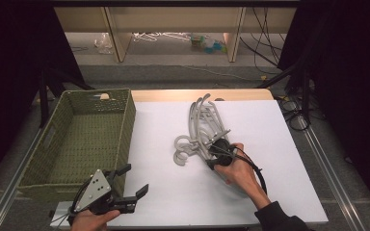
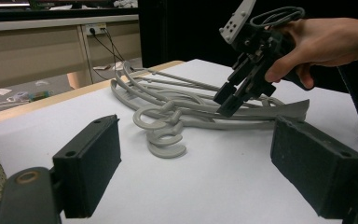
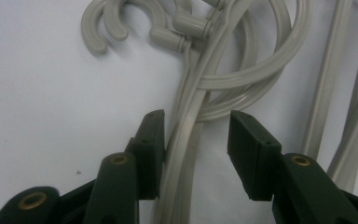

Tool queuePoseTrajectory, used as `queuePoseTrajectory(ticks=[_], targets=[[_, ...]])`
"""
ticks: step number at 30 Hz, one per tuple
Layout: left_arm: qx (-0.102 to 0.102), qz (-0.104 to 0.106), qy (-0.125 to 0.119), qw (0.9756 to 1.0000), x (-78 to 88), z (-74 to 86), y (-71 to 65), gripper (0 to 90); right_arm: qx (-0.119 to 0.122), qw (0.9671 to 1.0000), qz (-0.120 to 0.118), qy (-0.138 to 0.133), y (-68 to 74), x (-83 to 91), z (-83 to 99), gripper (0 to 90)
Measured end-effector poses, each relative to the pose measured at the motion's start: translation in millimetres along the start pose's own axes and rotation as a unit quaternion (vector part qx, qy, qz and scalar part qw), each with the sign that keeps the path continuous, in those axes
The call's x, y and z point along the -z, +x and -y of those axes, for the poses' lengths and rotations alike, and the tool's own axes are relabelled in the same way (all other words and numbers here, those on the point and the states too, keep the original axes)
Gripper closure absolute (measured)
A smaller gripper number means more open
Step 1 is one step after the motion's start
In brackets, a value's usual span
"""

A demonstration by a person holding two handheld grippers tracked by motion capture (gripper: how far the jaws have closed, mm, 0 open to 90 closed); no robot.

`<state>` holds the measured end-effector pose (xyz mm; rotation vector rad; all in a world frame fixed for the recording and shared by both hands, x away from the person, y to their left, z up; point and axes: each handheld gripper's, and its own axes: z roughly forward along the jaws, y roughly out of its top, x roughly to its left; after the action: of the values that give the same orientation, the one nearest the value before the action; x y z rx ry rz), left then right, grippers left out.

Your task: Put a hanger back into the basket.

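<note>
Pile of grey hangers (image 1: 203,131) lies mid-surface, right of the green basket (image 1: 84,139). Right gripper (image 1: 217,153) is down on the pile, fingers (image 3: 151,144) half-wide around one hanger arm, one pad touching it, not clamped. Left gripper (image 1: 134,185) waits near-left, fingers wide, empty. Risk: hangers are tangled, so lifting one likely drags others. Hard to tell how many hangers; hooks overlap.
</note>
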<state>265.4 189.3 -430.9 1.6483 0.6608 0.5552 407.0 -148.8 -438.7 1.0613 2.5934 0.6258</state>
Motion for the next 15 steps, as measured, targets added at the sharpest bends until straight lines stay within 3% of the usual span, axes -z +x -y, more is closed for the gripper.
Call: queuePoseTrajectory(ticks=[6,8,10,15], targets=[[0.005,0.003,-0.007,1.0,-0.8,0.4,0.1,15.8,0.011,0.9997,-0.005,0.022,2.6,-11.6,-6.5,61.1],[0.008,0.0,0.004,1.0,0.3,1.0,-1.1,15.7,0.008,0.9994,0.001,0.032,2.6,-13.5,-9.0,61.9],[-0.005,0.003,0.003,1.0,0.4,-0.2,0.4,15.7,0.008,0.9992,0.004,0.038,1.8,-14.3,-12.4,62.6],[0.0,0.003,0.006,1.0,-0.1,0.8,0.0,15.8,0.013,0.9984,0.003,0.054,-0.7,-14.5,-16.0,68.7]])
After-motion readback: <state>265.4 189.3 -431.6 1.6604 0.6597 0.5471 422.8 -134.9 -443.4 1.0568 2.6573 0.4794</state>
